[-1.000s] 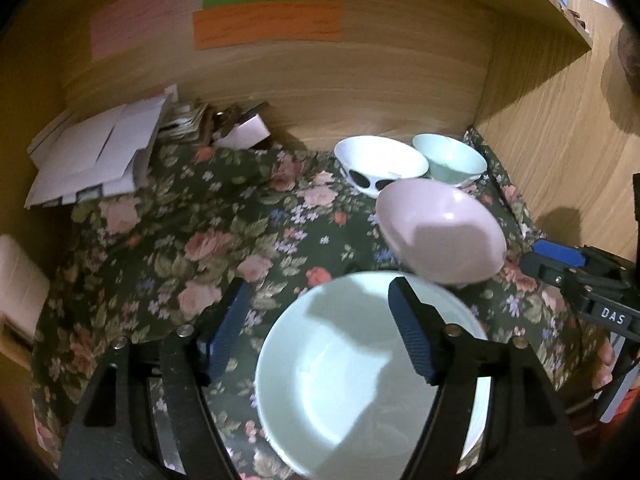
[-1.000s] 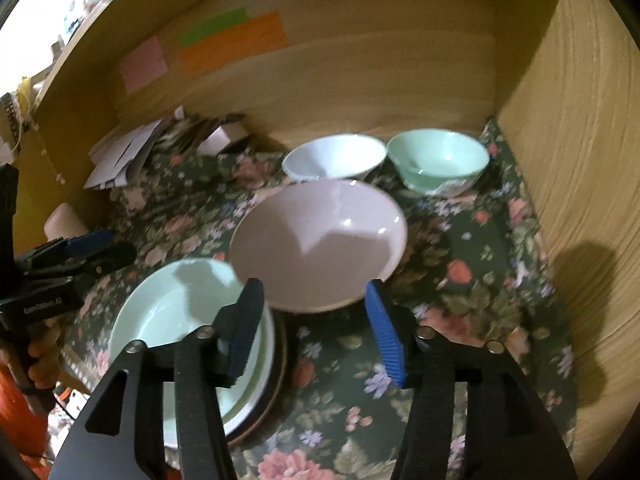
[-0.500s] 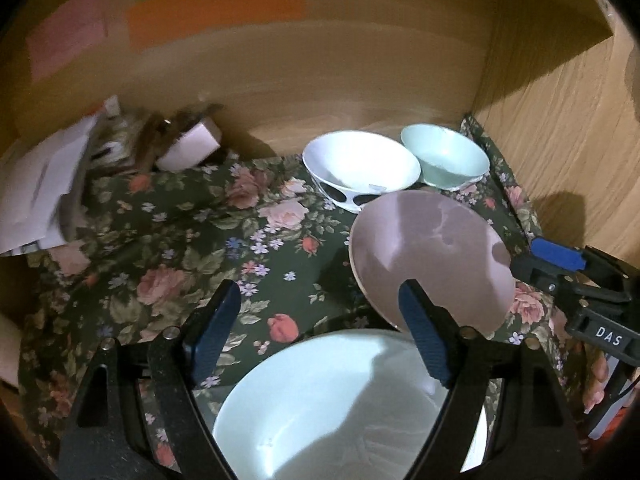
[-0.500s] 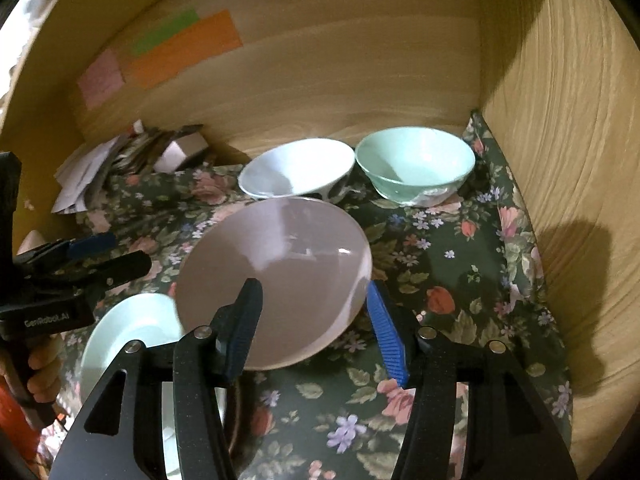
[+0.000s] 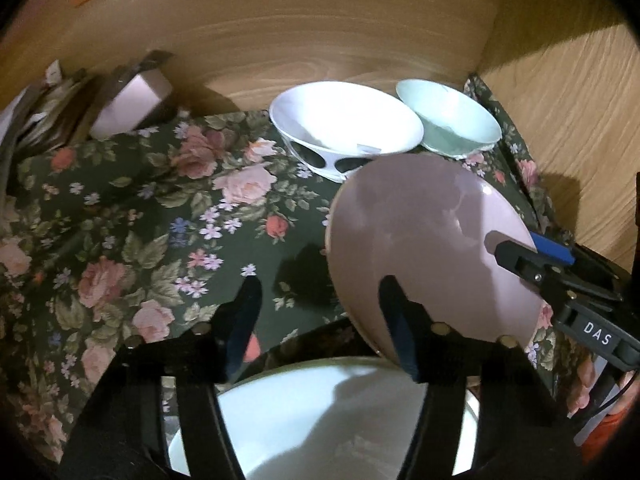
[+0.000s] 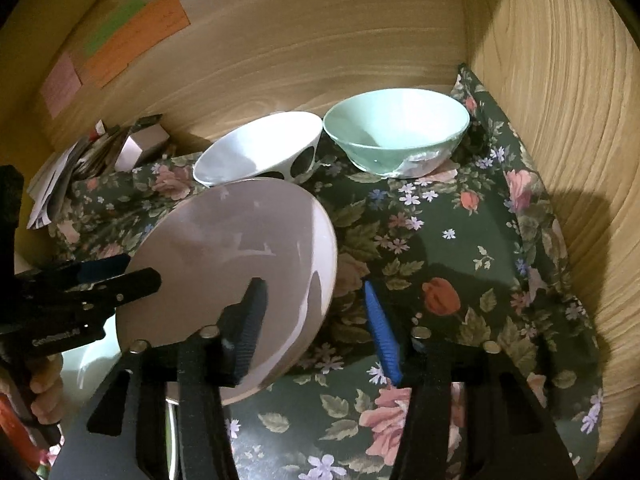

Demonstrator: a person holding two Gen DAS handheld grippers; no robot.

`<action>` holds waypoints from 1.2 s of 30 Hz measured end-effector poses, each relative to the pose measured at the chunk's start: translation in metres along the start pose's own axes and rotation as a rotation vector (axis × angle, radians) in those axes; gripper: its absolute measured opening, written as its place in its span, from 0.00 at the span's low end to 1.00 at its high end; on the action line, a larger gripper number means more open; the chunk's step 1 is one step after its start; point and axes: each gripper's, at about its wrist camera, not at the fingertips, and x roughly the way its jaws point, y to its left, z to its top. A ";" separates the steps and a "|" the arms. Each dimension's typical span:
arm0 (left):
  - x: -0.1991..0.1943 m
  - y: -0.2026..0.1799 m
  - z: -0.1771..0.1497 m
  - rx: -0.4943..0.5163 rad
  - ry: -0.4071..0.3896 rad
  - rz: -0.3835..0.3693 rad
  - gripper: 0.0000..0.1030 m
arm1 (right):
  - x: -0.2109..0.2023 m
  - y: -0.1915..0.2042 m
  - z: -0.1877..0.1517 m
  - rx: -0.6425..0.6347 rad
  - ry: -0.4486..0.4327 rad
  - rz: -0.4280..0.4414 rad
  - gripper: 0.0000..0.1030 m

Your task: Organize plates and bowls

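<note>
My right tool (image 6: 316,320) is spread wide with the pink plate (image 6: 236,268) tilted on its left finger, unpinched, over the worktop's front-left edge, left tool (image 5: 320,320) spread empty, so I reckon it could slide onto the mint plate (image 5: 320,420).

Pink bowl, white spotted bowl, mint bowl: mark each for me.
pink bowl (image 6: 224,264), right wrist view, inner surface.
white spotted bowl (image 5: 344,120), left wrist view, inside near the centre.
mint bowl (image 6: 396,124), right wrist view, inner wall.
</note>
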 end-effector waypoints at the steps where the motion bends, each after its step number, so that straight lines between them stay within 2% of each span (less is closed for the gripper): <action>1: 0.002 -0.001 0.000 0.003 0.003 -0.003 0.49 | 0.001 0.000 0.000 0.000 0.005 0.003 0.34; 5: 0.009 -0.005 0.002 0.013 0.019 -0.021 0.37 | 0.005 0.000 0.000 0.002 0.022 0.011 0.28; 7: 0.013 -0.008 0.003 0.024 0.027 -0.035 0.36 | 0.009 0.000 0.000 0.004 0.032 0.019 0.26; 13: 0.021 -0.016 0.003 0.052 0.044 -0.056 0.23 | 0.016 0.005 -0.002 -0.004 0.059 0.023 0.20; 24: 0.020 -0.018 0.006 0.057 0.032 -0.057 0.22 | 0.008 0.008 0.001 -0.010 0.039 0.005 0.20; 36: -0.026 -0.016 0.001 0.059 -0.065 -0.075 0.22 | -0.025 0.020 0.007 -0.002 -0.026 0.020 0.20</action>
